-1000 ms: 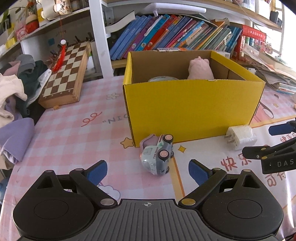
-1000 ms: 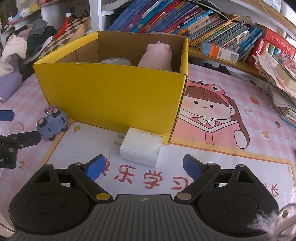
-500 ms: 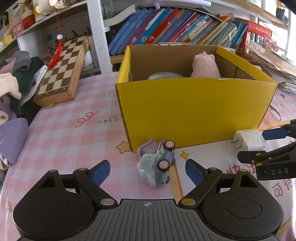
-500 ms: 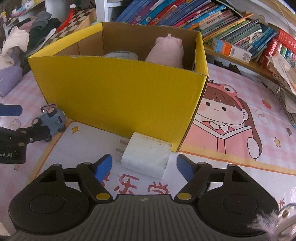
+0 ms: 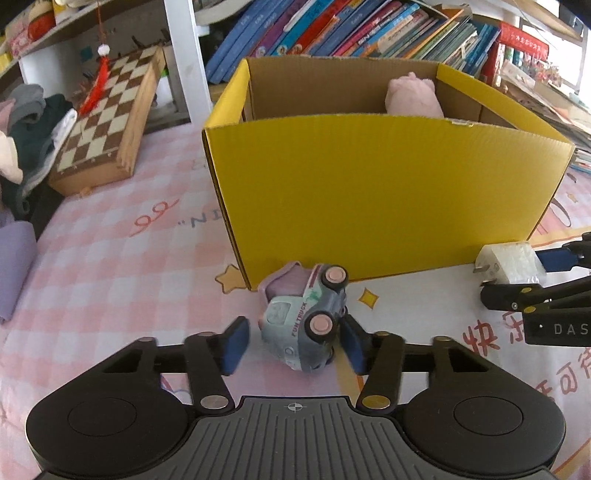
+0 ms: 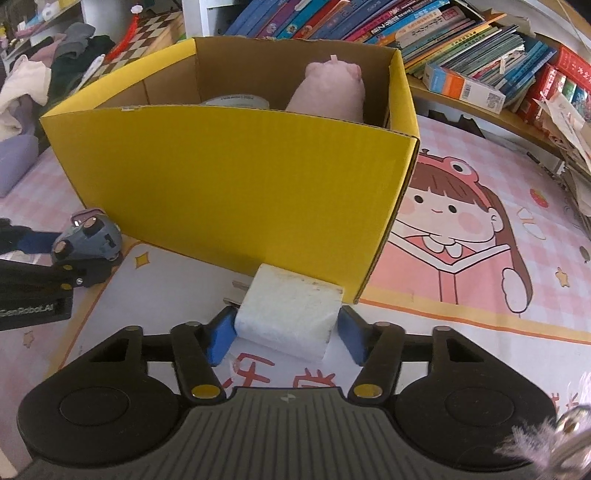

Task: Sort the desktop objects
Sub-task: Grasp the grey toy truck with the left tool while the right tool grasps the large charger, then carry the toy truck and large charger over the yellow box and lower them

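A grey toy truck (image 5: 304,321) lies on its side on the table mat, in front of the yellow box (image 5: 369,192). My left gripper (image 5: 293,345) is open around the truck; the right pad nearly touches it and a gap remains on the left. The truck also shows in the right wrist view (image 6: 88,238). A white charger plug (image 6: 290,315) lies before the box (image 6: 240,177). My right gripper (image 6: 286,334) has closed in on both sides of the plug, which still rests on the mat. A pink plush pig (image 6: 330,90) and a tape roll (image 6: 236,100) are in the box.
A folded chessboard (image 5: 107,118) leans at the back left beside a pile of clothes (image 5: 26,129). Shelves of books (image 5: 351,29) run behind the box. Loose papers and books (image 6: 576,122) are stacked at the right. A cartoon girl print (image 6: 454,229) covers the mat.
Both grippers moved forward and narrowed. The left one now straddles the toy truck; the right one has closed in on the charger plug.
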